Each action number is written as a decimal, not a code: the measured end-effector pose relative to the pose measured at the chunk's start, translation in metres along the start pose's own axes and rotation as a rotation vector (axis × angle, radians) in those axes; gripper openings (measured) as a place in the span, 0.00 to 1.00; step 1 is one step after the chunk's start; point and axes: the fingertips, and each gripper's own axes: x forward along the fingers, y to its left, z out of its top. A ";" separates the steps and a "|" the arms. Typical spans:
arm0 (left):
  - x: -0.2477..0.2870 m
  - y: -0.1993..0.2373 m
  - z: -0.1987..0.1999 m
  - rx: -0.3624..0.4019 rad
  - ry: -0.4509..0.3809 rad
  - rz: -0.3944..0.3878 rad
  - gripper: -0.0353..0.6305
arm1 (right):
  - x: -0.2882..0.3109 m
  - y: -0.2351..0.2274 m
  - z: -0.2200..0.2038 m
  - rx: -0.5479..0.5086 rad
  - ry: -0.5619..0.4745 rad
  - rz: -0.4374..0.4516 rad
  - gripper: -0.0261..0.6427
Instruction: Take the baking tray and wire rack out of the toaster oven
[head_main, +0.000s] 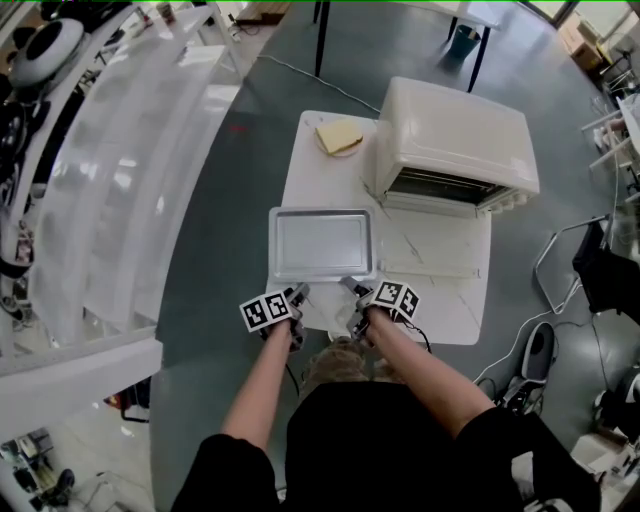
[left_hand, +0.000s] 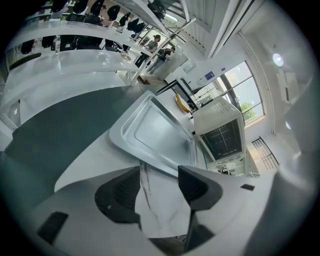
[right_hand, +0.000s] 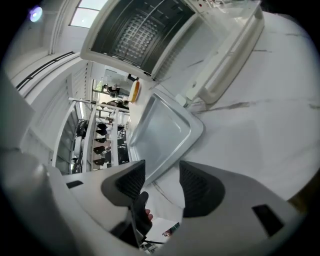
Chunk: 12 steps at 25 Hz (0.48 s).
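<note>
1. While both hang at the tray's near edge, the left gripper (left_hand: 159, 176) and right gripper (right_hand: 162, 174) stand spread and pinch nothing. Only bare desk (head_main: 440, 300) shows between each pair of jaws.
2. Tray (head_main: 322, 244): empty, flat on the desk, just beyond both grippers and touching neither, out of the oven.
3. Oven (head_main: 455, 140): at the far right of the desk, beside the tray, with its door (right_hand: 227, 50) dropped open toward the person.
4. Rack (right_hand: 136, 34): a wire grid shows inside the oven mouth. By the look of it this is the rack, not yet removed.
5. Plate (head_main: 338, 137): far end of the desk, left of the oven, holding a pale slice.
6. Step in hand, as judged: the tray is set down and let go, and the rack is next. That calls for reaching over the open door, closing on the rack's front wire and drawing it out level, clear of the tray.
</note>
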 end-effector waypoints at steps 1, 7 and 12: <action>-0.006 -0.005 -0.001 0.007 -0.011 -0.014 0.41 | -0.009 0.006 0.000 -0.029 0.001 0.022 0.36; -0.051 -0.078 -0.008 0.175 -0.107 -0.158 0.41 | -0.086 0.046 0.009 -0.318 -0.013 0.192 0.36; -0.089 -0.161 -0.031 0.339 -0.234 -0.242 0.37 | -0.182 0.070 0.013 -0.719 -0.068 0.294 0.36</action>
